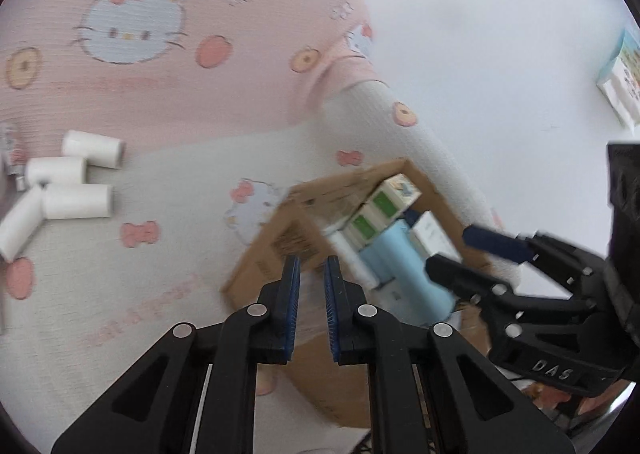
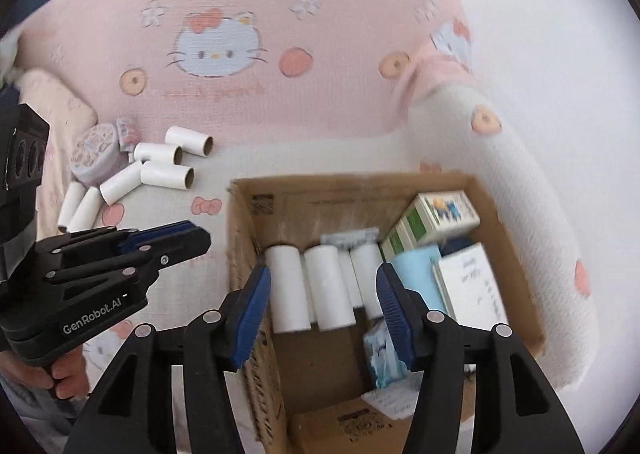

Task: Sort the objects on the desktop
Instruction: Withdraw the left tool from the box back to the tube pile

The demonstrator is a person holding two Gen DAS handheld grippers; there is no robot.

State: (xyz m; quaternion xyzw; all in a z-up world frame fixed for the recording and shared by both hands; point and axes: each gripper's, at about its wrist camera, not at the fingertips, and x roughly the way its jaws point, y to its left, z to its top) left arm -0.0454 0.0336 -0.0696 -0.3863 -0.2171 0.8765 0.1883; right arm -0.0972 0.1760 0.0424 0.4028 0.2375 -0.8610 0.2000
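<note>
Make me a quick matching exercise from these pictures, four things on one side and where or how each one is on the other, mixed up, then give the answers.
1. left gripper
2. right gripper
3. loose white tubes
4. green and white carton

A. lying on the patterned cloth outside the box
B. jaws open above the cardboard box
C. inside the box, at its far right corner
D. jaws shut, holding nothing

Pairs: 1-D, 2-B, 3-A, 4-C

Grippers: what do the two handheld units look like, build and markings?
Both are black plastic linkage grippers with silver pivot pins and ribbed blue finger pads. The left gripper body reads "GenRobot.AI" in white; the right gripper shows "DAS" lettering. No cables visible.
</note>
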